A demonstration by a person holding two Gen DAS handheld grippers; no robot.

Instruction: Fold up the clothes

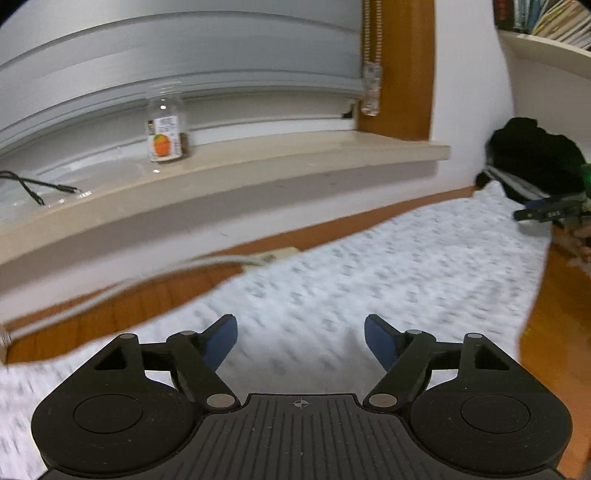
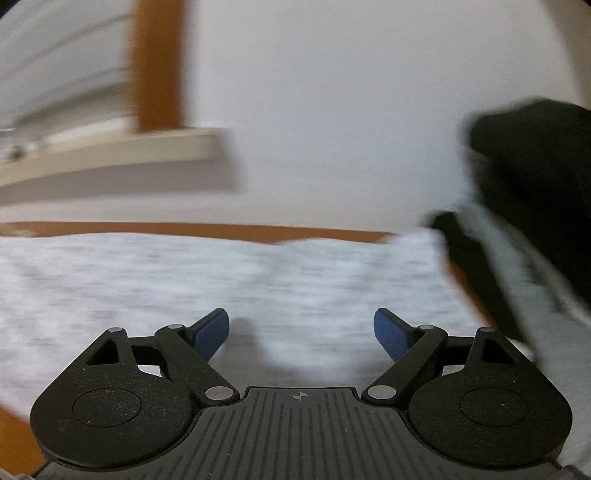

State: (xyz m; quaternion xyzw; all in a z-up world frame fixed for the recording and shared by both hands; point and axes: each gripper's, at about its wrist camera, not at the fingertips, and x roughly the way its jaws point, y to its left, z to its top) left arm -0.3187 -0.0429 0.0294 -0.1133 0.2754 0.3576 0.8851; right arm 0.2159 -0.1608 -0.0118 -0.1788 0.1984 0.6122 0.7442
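Observation:
A white garment with a small grey print (image 1: 369, 273) lies spread flat on the wooden floor. My left gripper (image 1: 300, 343) hovers over its near part, open, with nothing between the blue pads. The right gripper (image 1: 546, 212) shows at the right edge of the left wrist view, by the garment's far right corner. In the right wrist view the same garment (image 2: 184, 280) fills the floor ahead, blurred by motion. My right gripper (image 2: 301, 334) is open above it and holds nothing.
A pile of black cloth (image 1: 532, 155) sits at the garment's far right corner, against the white wall; it also shows as black cloth (image 2: 535, 177). A window sill (image 1: 258, 166) carries a clear jar (image 1: 168, 127) and a black cable (image 1: 33, 186). A white cord (image 1: 229, 262) runs along the floor. Bookshelf (image 1: 546, 26) at upper right.

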